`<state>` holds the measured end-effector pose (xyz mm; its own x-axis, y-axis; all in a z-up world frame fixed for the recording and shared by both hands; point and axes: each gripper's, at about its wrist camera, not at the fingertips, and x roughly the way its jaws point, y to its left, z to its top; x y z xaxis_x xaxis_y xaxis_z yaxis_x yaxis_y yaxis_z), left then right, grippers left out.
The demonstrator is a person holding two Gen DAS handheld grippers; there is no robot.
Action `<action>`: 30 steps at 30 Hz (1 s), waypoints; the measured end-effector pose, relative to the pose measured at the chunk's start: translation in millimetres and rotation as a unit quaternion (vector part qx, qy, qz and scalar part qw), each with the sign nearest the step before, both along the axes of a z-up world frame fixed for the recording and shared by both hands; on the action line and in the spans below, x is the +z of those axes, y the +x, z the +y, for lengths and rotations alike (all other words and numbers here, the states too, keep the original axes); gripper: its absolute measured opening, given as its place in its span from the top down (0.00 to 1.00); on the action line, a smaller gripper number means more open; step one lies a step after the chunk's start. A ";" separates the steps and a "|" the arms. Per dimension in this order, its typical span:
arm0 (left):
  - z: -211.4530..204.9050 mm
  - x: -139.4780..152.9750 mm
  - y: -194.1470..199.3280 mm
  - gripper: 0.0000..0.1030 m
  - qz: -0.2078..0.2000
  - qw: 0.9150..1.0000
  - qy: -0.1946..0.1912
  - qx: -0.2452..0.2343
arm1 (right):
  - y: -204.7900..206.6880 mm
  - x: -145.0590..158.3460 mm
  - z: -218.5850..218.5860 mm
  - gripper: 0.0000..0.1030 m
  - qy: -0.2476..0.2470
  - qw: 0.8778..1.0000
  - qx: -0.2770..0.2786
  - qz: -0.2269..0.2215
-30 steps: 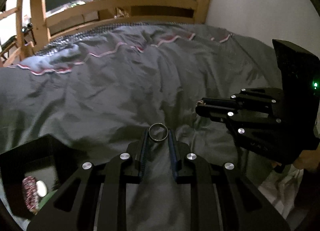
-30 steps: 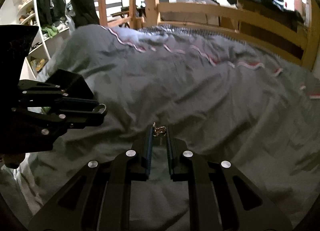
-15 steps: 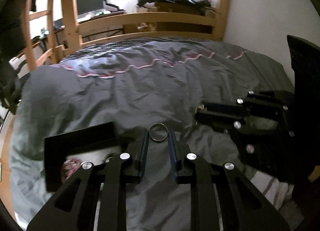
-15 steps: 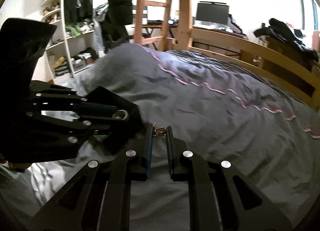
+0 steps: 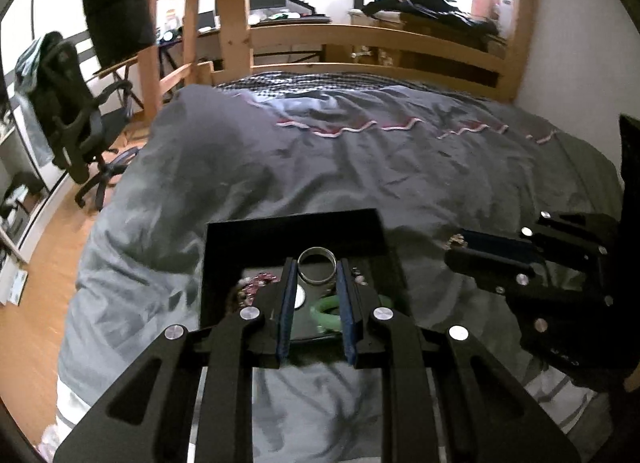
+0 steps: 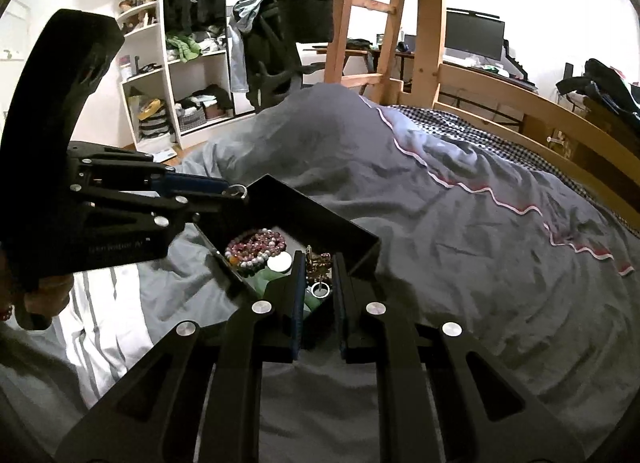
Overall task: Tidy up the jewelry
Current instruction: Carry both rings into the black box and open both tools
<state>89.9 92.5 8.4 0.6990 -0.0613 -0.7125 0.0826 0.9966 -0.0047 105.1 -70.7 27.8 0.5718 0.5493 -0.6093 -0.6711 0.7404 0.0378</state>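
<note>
My left gripper (image 5: 316,271) is shut on a silver ring (image 5: 316,270) and holds it over the black jewelry box (image 5: 292,229) on the grey bed cover. In the right wrist view the same gripper (image 6: 236,193) shows at the box's left rim with the ring (image 6: 237,191). My right gripper (image 6: 318,263) is shut on a small gold-brown earring (image 6: 318,262) above the box (image 6: 320,219); it also shows in the left wrist view (image 5: 456,245). The box holds a pink bead bracelet (image 6: 256,245), a green bangle (image 5: 330,309), a white disc (image 6: 280,262) and a small ring (image 6: 321,290).
The box rests near the bed's left edge. A wooden bed frame (image 5: 376,37) and ladder (image 6: 360,11) stand behind. An office chair (image 5: 76,119) and white shelves (image 6: 176,63) stand on the floor to the left. A white striped sheet (image 6: 100,303) lies near me.
Both grippers have swung left and now hang over the black box, each still holding its piece. The box has come to the middle of both views.
</note>
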 end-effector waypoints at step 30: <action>57.0 -25.4 21.1 0.30 0.025 0.996 -0.031 0.085 | 17.3 -42.5 34.6 0.08 0.027 0.999 -0.016 0.003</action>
